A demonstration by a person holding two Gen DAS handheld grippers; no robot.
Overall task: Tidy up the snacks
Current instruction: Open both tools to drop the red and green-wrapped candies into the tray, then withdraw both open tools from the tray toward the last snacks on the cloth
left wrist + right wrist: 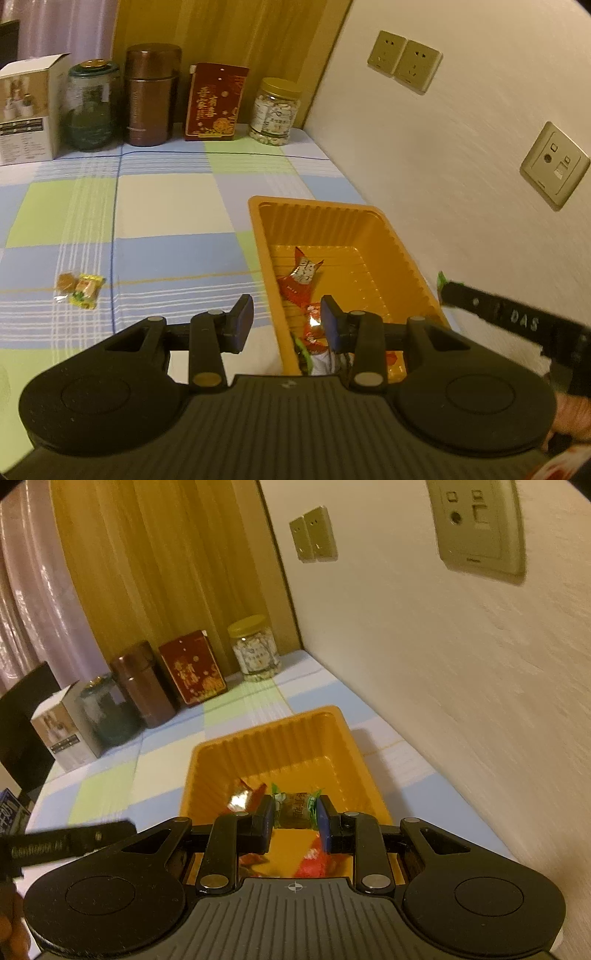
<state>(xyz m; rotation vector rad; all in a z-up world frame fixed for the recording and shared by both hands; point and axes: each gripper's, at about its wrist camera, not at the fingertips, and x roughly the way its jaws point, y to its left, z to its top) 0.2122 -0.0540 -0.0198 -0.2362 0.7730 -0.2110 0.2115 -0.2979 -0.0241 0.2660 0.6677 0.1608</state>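
Where the checked cloth covers the counter (pixel 177 206), an orange tray (pixel 391 236) with ribbed walls stands close to the white wall. Several wrapped snacks lie on its floor; the clearest is a red and white wrapper (pixel 301 277) with printed characters, and further red wrappers lie nearer the camera, partly hidden by the gripper body.

Two loose snacks remain on the cloth well to the left of the tray: a brown candy (pixel 65 282) in clear wrap, and touching it a yellow packet (pixel 85 291).

The left gripper (pixel 287 325) hovers over the near left rim of the tray. Its jaws stand partly apart and nothing is between the pads.

The right gripper (pixel 295 814) is over the tray interior. Its jaws are clamped on a brown snack (pixel 294 809) with green twisted ends, both pads pressing its sides. From the left wrist view, only a green end of this wrapper shows at the tip of the right gripper, beside the tray's right wall.

Along the back edge of the counter stand a white carton (pixel 27 110), a glass jar (pixel 90 107), a brown canister (pixel 149 96), a red box (pixel 214 101) and a yellow-lidded jar (pixel 275 110).
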